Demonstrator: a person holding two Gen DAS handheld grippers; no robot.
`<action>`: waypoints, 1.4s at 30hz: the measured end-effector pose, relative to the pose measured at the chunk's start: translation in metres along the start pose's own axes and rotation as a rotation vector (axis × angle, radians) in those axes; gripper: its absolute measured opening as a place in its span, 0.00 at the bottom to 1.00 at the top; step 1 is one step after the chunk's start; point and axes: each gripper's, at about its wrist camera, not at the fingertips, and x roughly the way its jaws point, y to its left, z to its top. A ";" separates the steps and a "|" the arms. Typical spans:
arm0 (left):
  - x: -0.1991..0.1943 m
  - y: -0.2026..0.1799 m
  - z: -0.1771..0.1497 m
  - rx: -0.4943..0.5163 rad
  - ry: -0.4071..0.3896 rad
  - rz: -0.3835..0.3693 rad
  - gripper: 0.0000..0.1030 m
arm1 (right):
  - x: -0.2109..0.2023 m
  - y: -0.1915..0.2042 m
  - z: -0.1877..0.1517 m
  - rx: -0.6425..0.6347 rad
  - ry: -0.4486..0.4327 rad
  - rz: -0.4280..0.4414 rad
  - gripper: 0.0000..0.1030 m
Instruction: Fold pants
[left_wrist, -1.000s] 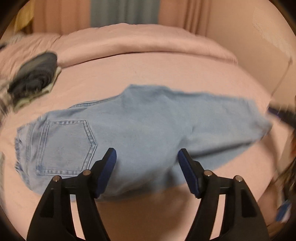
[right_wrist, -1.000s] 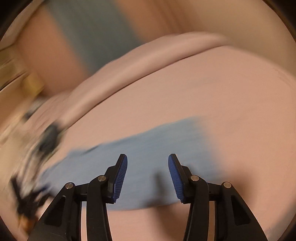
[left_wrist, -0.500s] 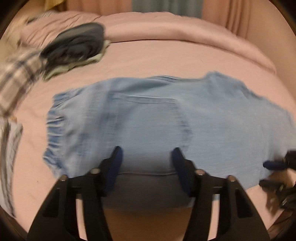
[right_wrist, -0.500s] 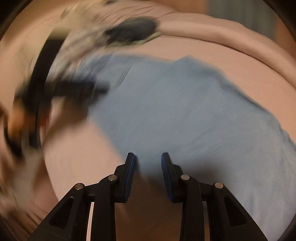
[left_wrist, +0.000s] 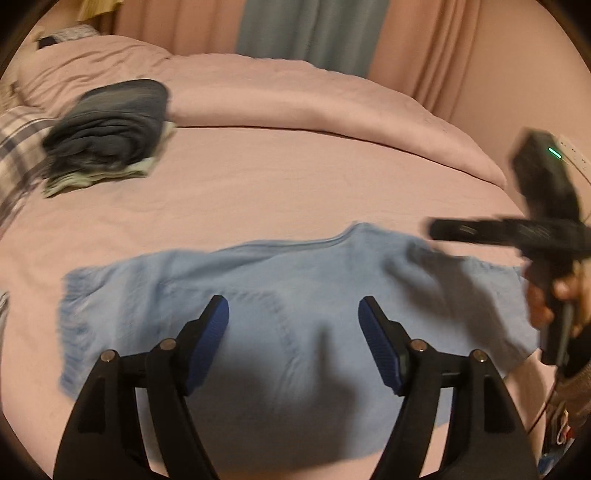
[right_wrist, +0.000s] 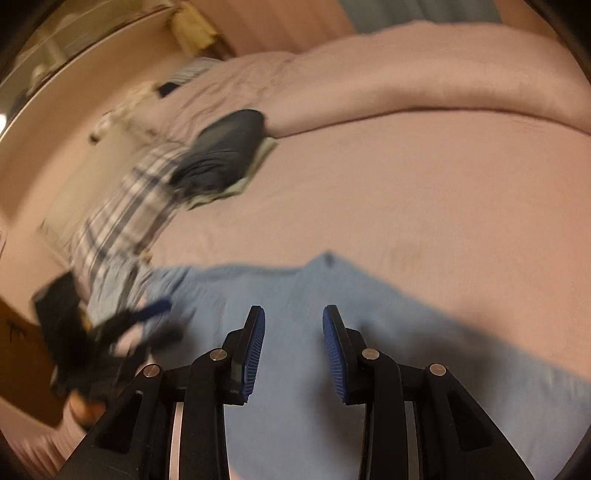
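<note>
Pink bed (left_wrist: 295, 177) carrying light-blue jeans (left_wrist: 280, 325) near its front edge — left gripper (left_wrist: 293, 328) hovering wide, just been opening; right gripper (right_wrist: 293, 332) hovering narrower — nothing between either.

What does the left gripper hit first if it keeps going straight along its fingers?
Most likely the light blue jeans spread on the pink bed. The left gripper is open, nothing between its pads, denim directly ahead; depth is unclear through blur.

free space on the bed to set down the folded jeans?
Bare pink sheet lies between the light blue jeans and the rolled duvet, right of the dark folded stack. The left side is crowded: that stack plus a plaid garment.
</note>
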 end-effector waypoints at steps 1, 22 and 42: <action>0.009 -0.006 0.005 0.013 0.006 -0.015 0.71 | 0.010 -0.002 0.007 0.010 0.022 -0.008 0.33; 0.091 0.058 0.031 -0.028 0.142 0.066 0.04 | 0.093 -0.032 0.027 0.154 0.307 0.019 0.11; 0.087 0.051 0.026 0.016 0.135 0.125 0.04 | -0.036 -0.087 -0.059 -0.083 0.183 -0.316 0.00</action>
